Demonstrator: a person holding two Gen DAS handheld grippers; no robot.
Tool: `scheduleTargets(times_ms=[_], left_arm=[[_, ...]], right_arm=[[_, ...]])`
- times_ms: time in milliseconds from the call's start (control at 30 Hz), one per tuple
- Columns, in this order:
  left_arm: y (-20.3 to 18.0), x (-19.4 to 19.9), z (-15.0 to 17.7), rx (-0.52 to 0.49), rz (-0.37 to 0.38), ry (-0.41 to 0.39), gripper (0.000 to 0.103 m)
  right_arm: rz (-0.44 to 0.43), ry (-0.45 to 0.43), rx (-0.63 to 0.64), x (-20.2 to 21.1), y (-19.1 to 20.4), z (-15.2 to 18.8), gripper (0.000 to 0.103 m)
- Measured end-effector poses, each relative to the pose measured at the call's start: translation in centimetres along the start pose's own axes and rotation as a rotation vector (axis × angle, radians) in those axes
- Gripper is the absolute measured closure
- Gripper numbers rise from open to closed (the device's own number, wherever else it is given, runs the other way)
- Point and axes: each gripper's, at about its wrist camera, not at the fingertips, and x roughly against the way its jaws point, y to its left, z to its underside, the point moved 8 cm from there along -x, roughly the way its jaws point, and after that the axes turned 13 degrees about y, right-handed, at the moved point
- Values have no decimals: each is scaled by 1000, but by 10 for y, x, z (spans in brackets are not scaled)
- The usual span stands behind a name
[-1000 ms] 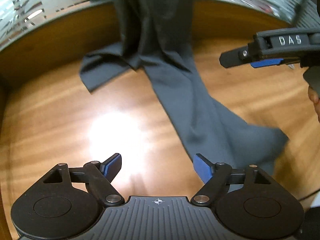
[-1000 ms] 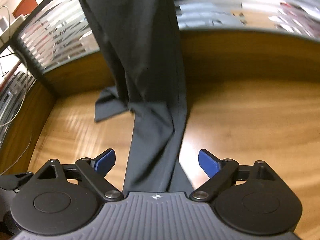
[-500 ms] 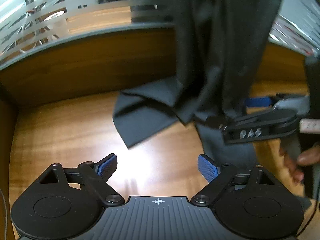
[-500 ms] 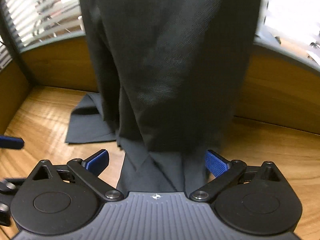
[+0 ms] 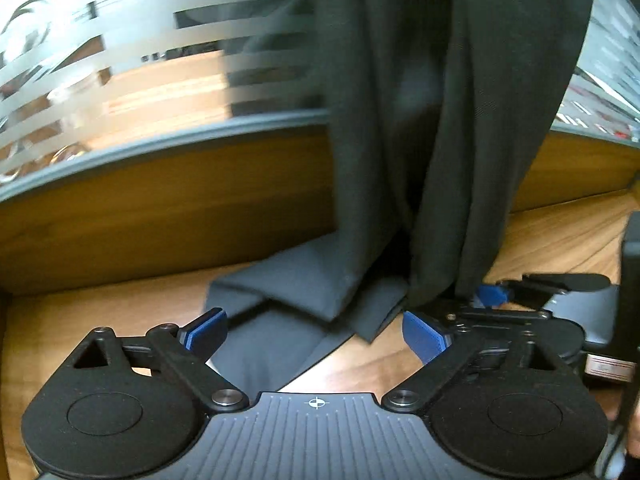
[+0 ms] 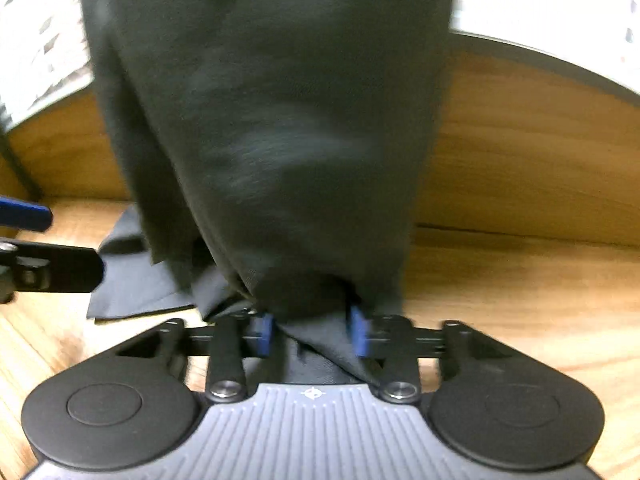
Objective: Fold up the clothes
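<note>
Right wrist view: the right gripper [image 6: 312,334] is closing on dark trousers [image 6: 280,140], fabric bunched between its jaws. The left gripper [image 5: 316,334] is spreading, jaws wide above the wooden table [image 5: 80,320], pinching nothing.

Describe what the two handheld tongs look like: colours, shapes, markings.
Both match. The left tongs and right tongs have black linkage arms with silver pivot bolts, two round black discs, blue pads on the fingertips, and a ribbed grey body bearing a small white crosshair mark.

left gripper [image 5: 314,332] angled downward, jaws opening wide with nothing pressed between the pads, right gripper [image 6: 312,334] just beside it, jaws closing on dark cloth [image 6: 280,140]
</note>
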Motion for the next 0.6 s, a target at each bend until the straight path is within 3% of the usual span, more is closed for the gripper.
scheduleTargets(times_ms=[200,300,367,400,433,500,600], left_arm=[[-26,-2,-27,-40,-30,-60,5],[-32,2,-44,-9,-32,-116,5],[-35,6,-54,19,-24,-144,11],[-36,8,-58,38,-12,-151,25],[-37,10,-59,52,-2,-148,53],[-38,13,-58,69,21,-134,92],[-47,24,-49,44,40,-130,97]], right_arm=[[-38,-5,-217,39,-60,12,89],[-71,10,-271,60,-80,24,92],[-91,21,-297,71,-88,33,93],[-100,28,-310,74,-89,36,93],[-110,35,-323,78,-90,39,94],[-128,48,-350,84,-91,46,95],[-140,60,-387,91,-90,55,95]])
